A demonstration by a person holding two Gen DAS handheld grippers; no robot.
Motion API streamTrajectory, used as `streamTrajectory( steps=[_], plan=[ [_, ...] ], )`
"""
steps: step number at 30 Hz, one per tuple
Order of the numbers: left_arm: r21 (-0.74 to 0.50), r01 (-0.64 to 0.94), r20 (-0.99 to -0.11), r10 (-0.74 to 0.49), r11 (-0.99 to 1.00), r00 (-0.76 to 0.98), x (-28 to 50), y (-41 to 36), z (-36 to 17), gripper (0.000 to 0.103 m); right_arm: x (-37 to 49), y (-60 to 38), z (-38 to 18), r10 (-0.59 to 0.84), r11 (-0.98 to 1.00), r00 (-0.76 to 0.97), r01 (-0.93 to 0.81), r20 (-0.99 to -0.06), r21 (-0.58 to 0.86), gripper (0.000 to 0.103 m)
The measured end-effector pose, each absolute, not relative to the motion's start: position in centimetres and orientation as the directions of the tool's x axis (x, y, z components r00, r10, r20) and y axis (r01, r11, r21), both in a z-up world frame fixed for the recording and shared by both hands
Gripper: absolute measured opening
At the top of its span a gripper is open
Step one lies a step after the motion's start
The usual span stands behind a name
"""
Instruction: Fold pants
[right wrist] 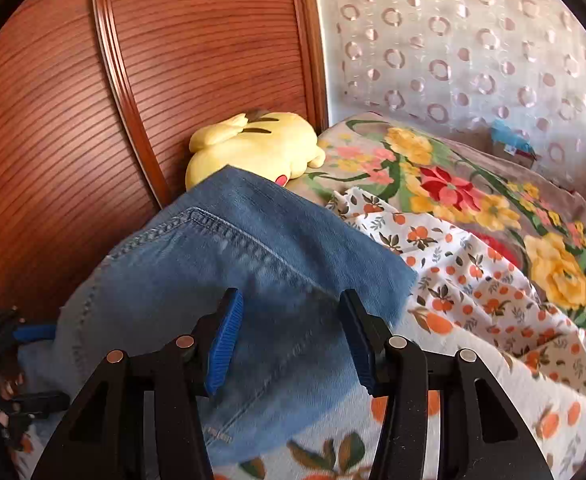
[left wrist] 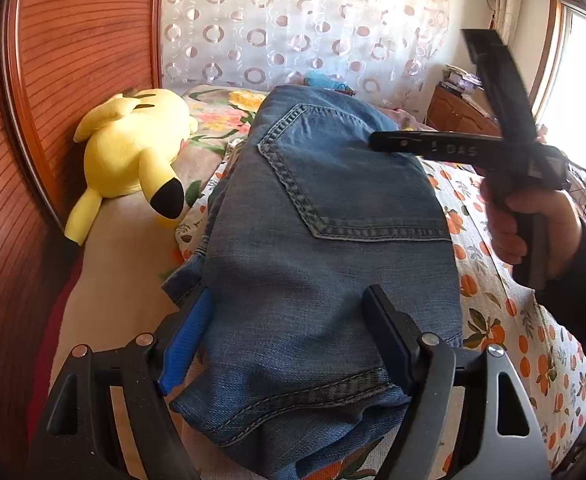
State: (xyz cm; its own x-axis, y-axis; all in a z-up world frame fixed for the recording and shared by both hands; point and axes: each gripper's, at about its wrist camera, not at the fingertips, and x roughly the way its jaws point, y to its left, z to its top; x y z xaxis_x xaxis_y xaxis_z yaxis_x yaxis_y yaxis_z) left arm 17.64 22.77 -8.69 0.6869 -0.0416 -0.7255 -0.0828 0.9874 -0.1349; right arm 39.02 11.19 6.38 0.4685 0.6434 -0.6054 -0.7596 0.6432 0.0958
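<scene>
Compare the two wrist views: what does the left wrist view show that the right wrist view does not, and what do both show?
Only the left wrist view shows the right gripper held in a hand, a window and a wooden cabinet. Only the right wrist view shows the big red and yellow flowered blanket spread wide. Both show the folded jeans, the yellow plush toy, the wooden headboard and the orange-print sheet.

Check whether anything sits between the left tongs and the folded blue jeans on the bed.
Nothing visible does. The left tongs stand open directly over the near end of the folded blue denim jeans; the yellow plush toy lies off to the side, clear of them.
</scene>
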Motion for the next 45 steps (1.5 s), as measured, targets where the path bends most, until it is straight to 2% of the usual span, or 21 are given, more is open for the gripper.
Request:
streamTrajectory(
  steps=[9, 16, 18, 19, 21, 28, 45],
  plan=[
    [-0.095, -0.086, -0.684, -0.002, 0.992, 0.729, 16.0, 21.2, -5.8, 0.078, 34.0, 6.4, 8.0, 0.628, 0.69, 0.528, -0.718, -0.572, 0.095, 0.052],
    [-0.117, -0.009, -0.644, -0.069, 0.993, 0.762, 15.2, 17.7, -3.6, 0.078, 28.2, 1.2, 9.3, 0.608, 0.728, 0.587, -0.681, -0.534, 0.082, 0.052],
    [-0.115, 0.011, -0.634, -0.082, 0.993, 0.769, 15.1, 16.5, -3.1, 0.08, 26.6, -0.2, 9.7, 0.596, 0.738, 0.603, -0.671, -0.531, 0.066, 0.052],
    [-0.118, 0.02, -0.631, -0.09, 0.993, 0.771, 15.1, 16.0, -2.9, 0.084, 25.9, -0.6, 9.8, 0.591, 0.742, 0.61, -0.668, -0.529, 0.059, 0.052],
    [-0.127, 0.041, -0.618, -0.112, 0.991, 0.778, 15.0, 15.1, -2.5, 0.085, 24.4, -1.9, 10.1, 0.583, 0.748, 0.621, -0.662, -0.524, 0.048, 0.052],
    [-0.094, 0.028, -0.595, -0.079, 0.995, 0.8, 14.7, 12.5, -0.7, 0.091, 20.2, -5.9, 11.4, 0.566, 0.773, 0.653, -0.633, -0.503, 0.047, 0.052],
    [-0.014, 0.069, -0.501, -0.067, 0.998, 0.863, 11.5, 5.3, 4.4, 0.091, 11.5, -12.0, 13.7, 0.517, 0.835, 0.753, -0.549, -0.407, 0.043, 0.065]
  ],
)
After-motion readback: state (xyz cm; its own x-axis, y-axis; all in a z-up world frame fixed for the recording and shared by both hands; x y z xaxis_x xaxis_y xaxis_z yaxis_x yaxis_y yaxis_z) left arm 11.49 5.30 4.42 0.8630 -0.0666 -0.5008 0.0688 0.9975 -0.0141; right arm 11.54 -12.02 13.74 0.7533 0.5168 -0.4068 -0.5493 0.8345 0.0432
